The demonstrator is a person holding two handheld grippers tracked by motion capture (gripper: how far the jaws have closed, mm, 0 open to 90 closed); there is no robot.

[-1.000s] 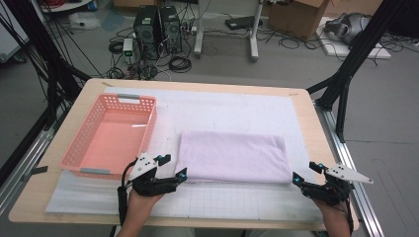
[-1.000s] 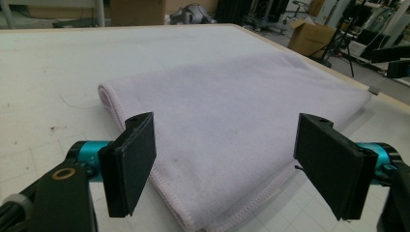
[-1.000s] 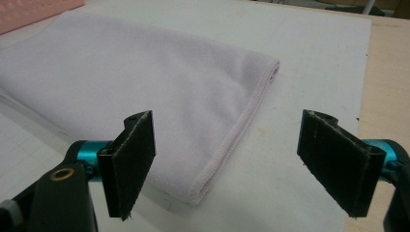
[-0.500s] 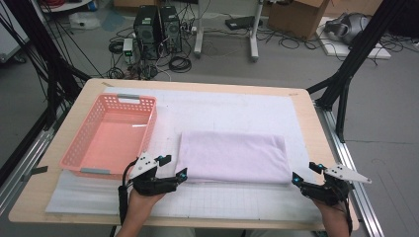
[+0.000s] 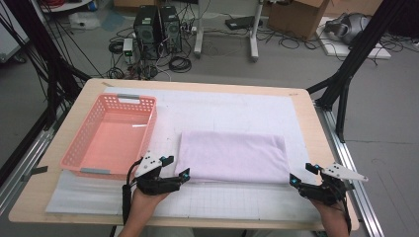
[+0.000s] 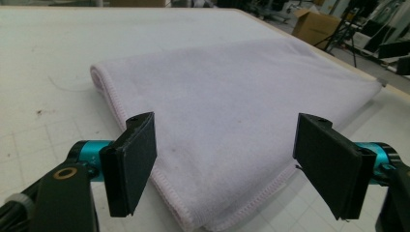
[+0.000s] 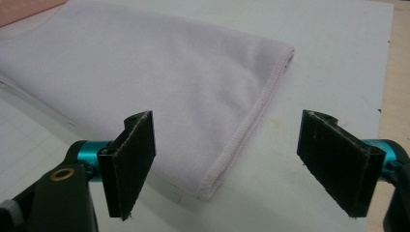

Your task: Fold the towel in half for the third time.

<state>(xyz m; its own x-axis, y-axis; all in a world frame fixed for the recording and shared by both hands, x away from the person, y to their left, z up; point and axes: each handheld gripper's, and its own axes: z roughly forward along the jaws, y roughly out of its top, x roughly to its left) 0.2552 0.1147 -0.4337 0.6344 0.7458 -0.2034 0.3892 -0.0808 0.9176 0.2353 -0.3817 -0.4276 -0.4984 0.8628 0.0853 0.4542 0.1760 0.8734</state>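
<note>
1. Pink plastic basket (image 5: 111, 136): on the table just ahead of the left gripper, lattice walls, nothing inside it.
2. White gridded mat (image 5: 232, 111): spread over the tabletop under and ahead of both grippers.
3. Wooden table (image 5: 306, 103): bare edge strip outboard of the right gripper.
4. Two black computer towers (image 5: 158, 27): on the floor far ahead, cables tangled beside them.
5. Cardboard box (image 5: 291, 17): on the floor far ahead of the right gripper.
</note>
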